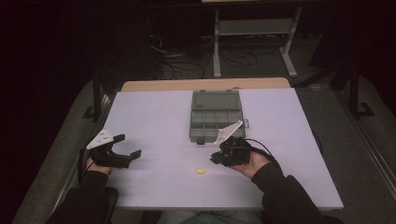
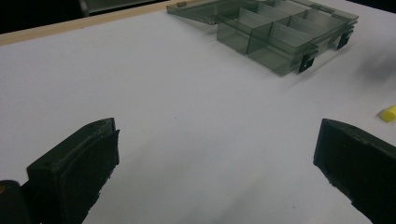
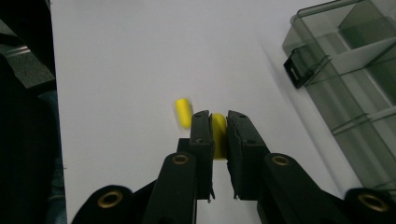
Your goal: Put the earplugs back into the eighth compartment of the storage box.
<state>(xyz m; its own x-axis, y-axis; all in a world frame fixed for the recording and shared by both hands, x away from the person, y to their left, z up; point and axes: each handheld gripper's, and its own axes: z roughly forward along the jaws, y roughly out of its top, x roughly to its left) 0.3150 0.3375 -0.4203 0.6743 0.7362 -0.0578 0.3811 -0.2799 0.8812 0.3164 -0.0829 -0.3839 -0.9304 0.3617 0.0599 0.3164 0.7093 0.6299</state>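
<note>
My right gripper [image 3: 219, 117] has its fingers clamped on a yellow capsule [image 3: 218, 135]; a second capsule [image 3: 183, 112] lies just beside them on the table [image 3: 121, 56]. Left gripper [image 2: 217, 154] rests with fingers apart. Next I judge: carry to the open organizer box [image 3: 355, 79].

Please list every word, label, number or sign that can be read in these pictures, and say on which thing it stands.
None can be read: the grey compartment box, the yellow pieces and both tongs bear no legible text.
</note>
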